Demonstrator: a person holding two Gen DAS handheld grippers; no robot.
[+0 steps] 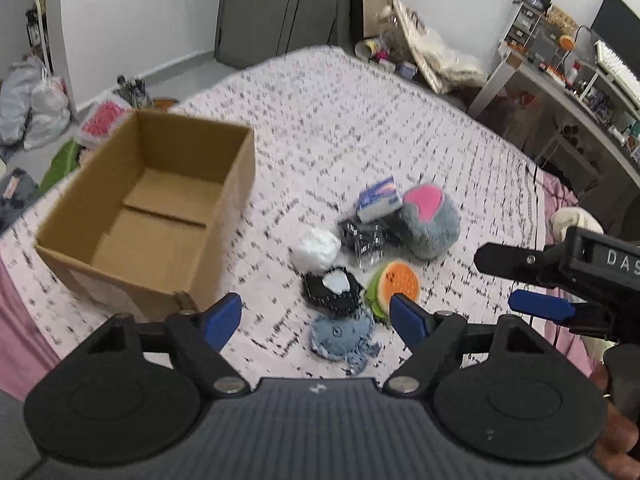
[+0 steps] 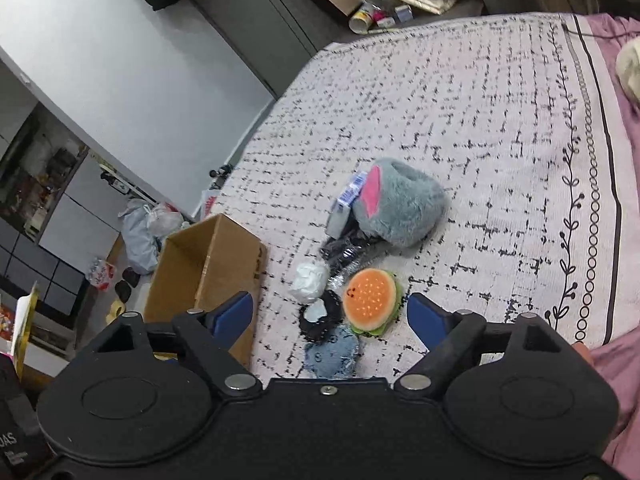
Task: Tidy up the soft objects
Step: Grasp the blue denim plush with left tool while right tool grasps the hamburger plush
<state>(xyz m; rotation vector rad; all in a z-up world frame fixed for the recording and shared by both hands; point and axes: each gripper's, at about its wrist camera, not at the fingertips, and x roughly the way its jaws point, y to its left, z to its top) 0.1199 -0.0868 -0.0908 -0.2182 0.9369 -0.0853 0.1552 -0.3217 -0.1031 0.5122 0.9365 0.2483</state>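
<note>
Brown cardboard box on the bed, left. Soft toys beside it: white ball, burger, grey fluffy one. Left tool fingers wide apart, holding nothing. Right tool apart too.

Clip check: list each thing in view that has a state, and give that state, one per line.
Brown cardboard box: open, upright, empty.
Left gripper: jaws open, holding nothing.
Right gripper: jaws open, holding nothing.
Orange-and-green burger plush: on the blanket, ungrasped.
Grey furry plush with pink patch: lying on the blanket.
White crumpled soft ball: on the blanket, outside the box.
Blue denim plush: flat on the blanket.
</note>
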